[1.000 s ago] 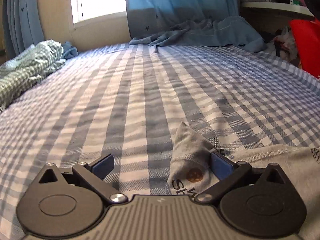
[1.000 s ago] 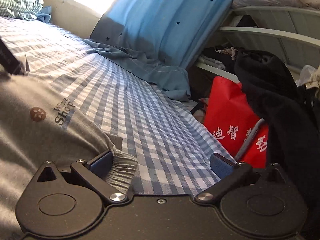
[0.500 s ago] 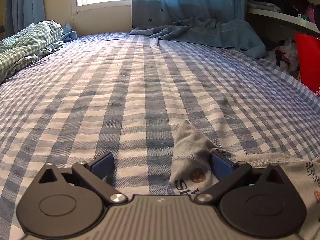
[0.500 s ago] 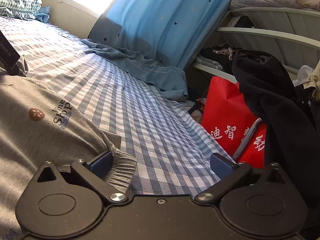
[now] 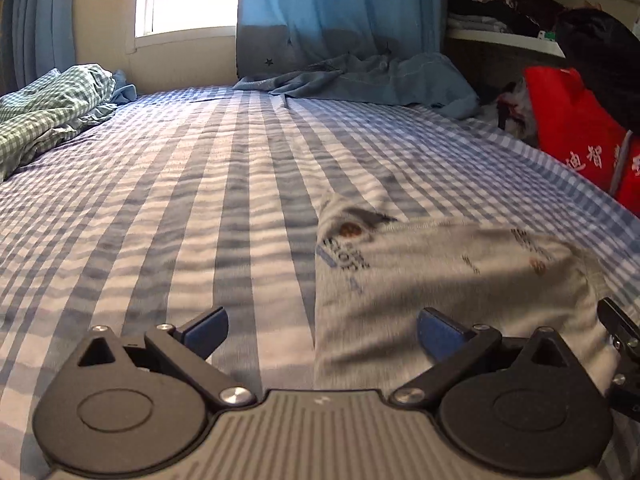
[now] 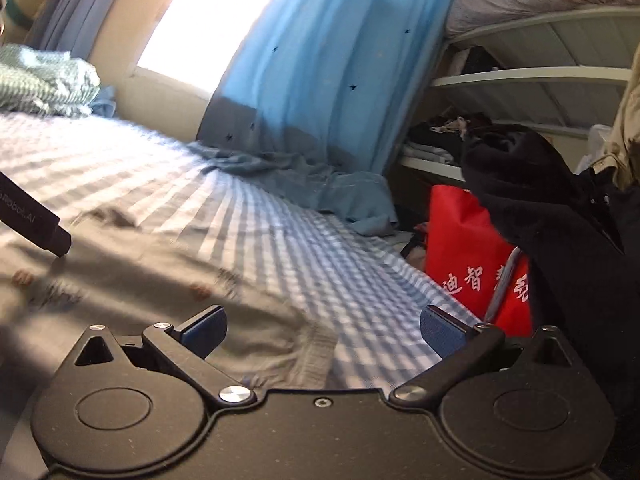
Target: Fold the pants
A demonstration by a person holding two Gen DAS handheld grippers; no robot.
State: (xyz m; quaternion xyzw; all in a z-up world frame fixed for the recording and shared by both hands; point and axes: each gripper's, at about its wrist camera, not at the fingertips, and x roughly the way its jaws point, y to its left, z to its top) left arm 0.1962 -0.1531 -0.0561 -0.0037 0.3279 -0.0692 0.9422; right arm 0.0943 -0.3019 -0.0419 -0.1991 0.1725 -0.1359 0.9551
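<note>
The grey pants [image 5: 440, 280] with small printed logos lie flat on the blue checked bed sheet [image 5: 180, 200]. My left gripper [image 5: 322, 332] is open and empty, hovering above the pants' left edge. My right gripper [image 6: 324, 332] is open and empty over the ribbed waistband [image 6: 316, 356] of the pants [image 6: 140, 276]. The left gripper's body [image 6: 32, 220] shows at the left of the right wrist view, and part of the right gripper [image 5: 620, 352] shows at the right edge of the left wrist view.
A green checked cloth [image 5: 48, 112] lies at the bed's far left. A blue curtain [image 5: 340, 12] hangs at the back, its hem [image 5: 360, 80] resting on the bed. A red bag [image 6: 472, 264], black clothing [image 6: 560, 240] and shelves [image 6: 520, 76] stand beside the bed on the right.
Both grippers have pulled back and risen from the pants. The raised corner next to the left gripper's right finger now lies flat on the bed.
</note>
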